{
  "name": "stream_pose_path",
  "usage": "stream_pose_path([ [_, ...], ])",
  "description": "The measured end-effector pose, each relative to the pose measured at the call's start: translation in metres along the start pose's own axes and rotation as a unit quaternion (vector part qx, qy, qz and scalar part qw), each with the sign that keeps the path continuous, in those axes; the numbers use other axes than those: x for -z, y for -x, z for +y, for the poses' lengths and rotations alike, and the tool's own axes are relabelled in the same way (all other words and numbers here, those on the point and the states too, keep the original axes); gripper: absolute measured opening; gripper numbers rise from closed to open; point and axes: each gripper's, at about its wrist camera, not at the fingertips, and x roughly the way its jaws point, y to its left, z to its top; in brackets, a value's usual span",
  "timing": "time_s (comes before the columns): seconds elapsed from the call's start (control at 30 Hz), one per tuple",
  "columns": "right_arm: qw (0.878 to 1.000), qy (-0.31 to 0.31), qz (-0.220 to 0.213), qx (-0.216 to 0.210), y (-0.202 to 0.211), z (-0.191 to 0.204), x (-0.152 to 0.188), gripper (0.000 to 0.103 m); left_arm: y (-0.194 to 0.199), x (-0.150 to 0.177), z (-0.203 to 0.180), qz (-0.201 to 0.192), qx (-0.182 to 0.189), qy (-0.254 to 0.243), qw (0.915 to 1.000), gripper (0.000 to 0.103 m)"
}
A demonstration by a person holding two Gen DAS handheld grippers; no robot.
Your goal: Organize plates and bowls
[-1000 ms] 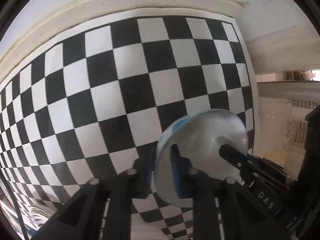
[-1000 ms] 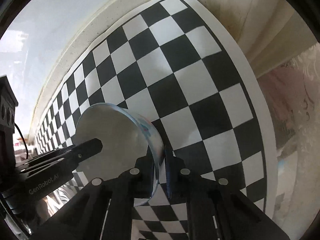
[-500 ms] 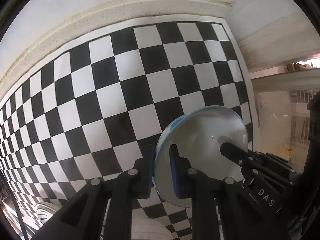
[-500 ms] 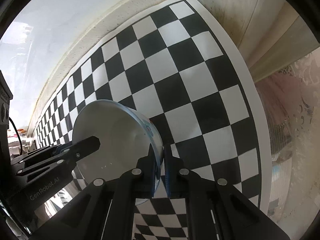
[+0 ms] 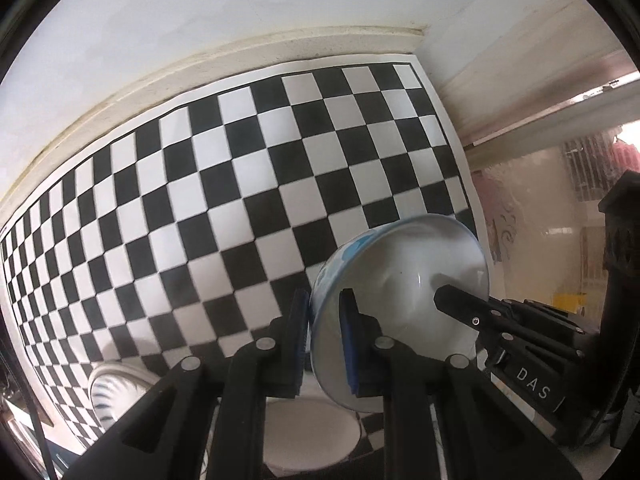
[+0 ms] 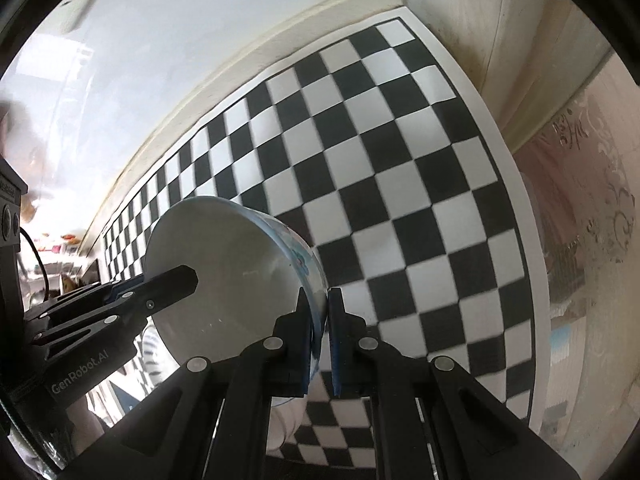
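Bowl, white ceramic with blue pattern on its outer wall (image 5: 404, 280) (image 6: 240, 264): held in the air above the black-and-white checkerboard mat (image 5: 240, 184) (image 6: 400, 184), tilted on its side, both grippers on it at once. Left gripper (image 5: 325, 344): fingers clamped on the rim, one pad inside the bowl, one outside. Right gripper (image 6: 319, 336): fingers likewise pinched on the rim at the opposite side; its black finger shows inside the bowl in the left wrist view. Below, at the mat's near edge: plain white round plate (image 5: 312, 436), partly hidden behind the left gripper. Just beside it, a white dish with blue ribbed stripes (image 5: 110, 396). White wall (image 5: 200, 20) rises behind the mat's far edge.
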Motion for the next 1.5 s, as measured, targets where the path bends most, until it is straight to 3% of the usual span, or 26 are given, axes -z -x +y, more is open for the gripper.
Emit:
stream_pose_path([
  [0.27,1.0,0.028,0.007,-0.008,0.014,0.029,0.055,0.009,0.028,0.054,0.03,-0.001,0.01,0.01,0.9999,0.013],
  [0.63,0.997,0.046,0.063,-0.009,-0.026,0.051,0.119,0.009,0.008,0.107,0.065,0.039,0.002,0.041,0.9984,0.013],
  [1.13,0.994,0.054,0.096,0.022,-0.06,0.054,0.126,0.009,-0.019,0.123,0.066,0.068,-0.007,0.045,0.9967,0.013],
  [1.5,0.993,0.034,0.106,0.023,-0.066,0.053,0.12,0.01,-0.026,0.125,0.068,0.067,-0.019,0.046,0.9965,0.013],
])
